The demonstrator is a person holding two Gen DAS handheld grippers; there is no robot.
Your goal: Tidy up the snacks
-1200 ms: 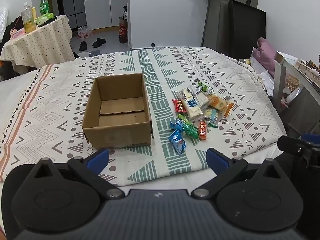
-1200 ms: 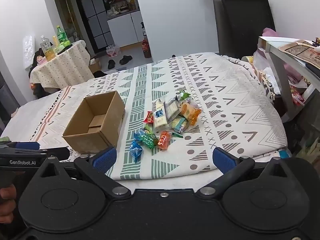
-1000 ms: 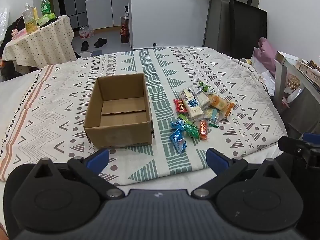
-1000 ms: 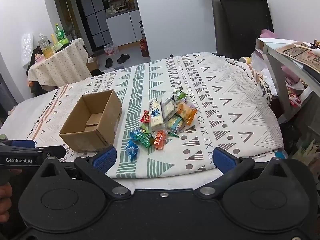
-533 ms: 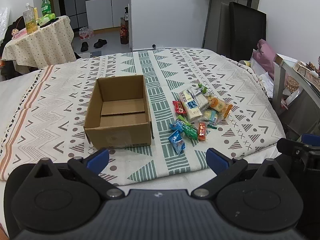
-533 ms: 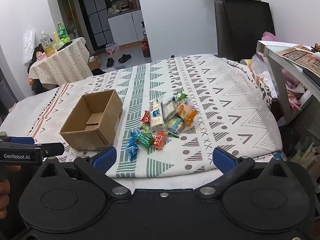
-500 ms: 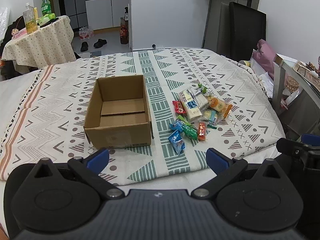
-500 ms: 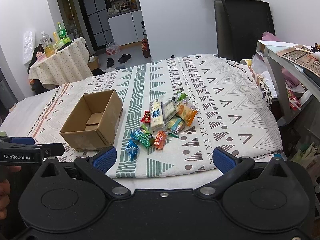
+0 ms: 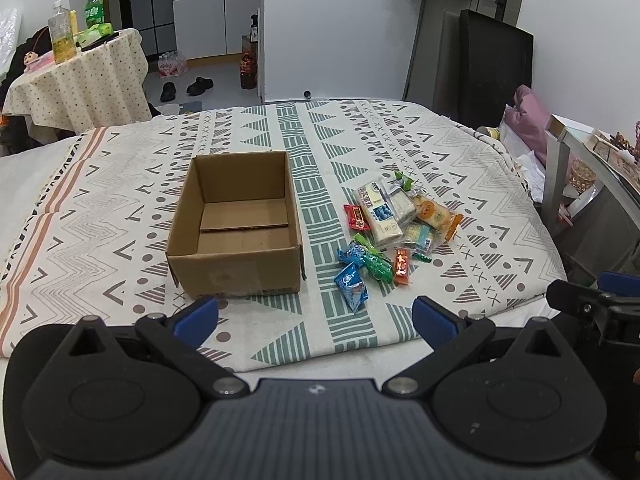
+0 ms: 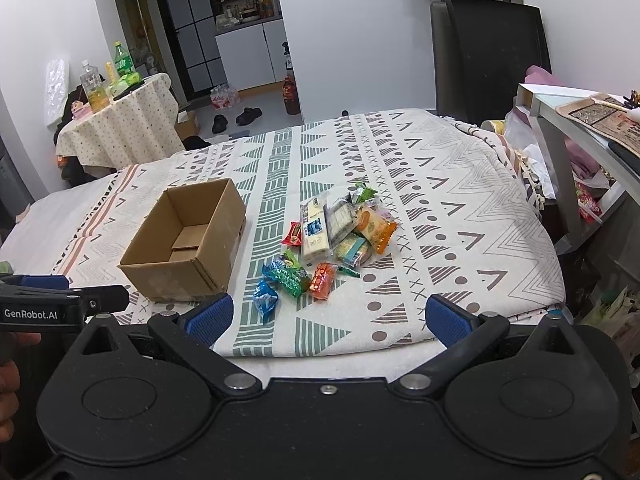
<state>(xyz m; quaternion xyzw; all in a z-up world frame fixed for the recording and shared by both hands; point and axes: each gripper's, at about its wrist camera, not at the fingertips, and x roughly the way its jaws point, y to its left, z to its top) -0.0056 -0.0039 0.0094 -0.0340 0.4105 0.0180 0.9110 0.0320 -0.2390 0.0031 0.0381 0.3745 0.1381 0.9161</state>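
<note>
Hovering at the bed's edge, both grippers empty

Hanging short of the near edge of the bed (image 9: 120,168), the left hand-held gripper (image 9: 316,318) has its blue fingertips (image 9: 197,314) spread wide with nothing between them. The right hand-held gripper (image 10: 328,316) is likewise wide open and empty, level with the same edge. An open box (image 9: 236,224) sits on the patterned cover, nothing visible inside but its bottom flaps. Just to its right, apart from it, lies the pile of snacks (image 9: 390,226): a red packet (image 9: 356,216) nearest the box, a long pale bar (image 9: 378,210) beside it, an orange biscuit pack (image 9: 438,214) on the far right, a green sweet (image 9: 376,264) and a small orange one (image 9: 402,266) toward the front. A blue packet (image 9: 352,286) lies closest to the grippers. Behind the bed stands a round table (image 9: 76,76) with bottles (image 9: 62,32).
</note>
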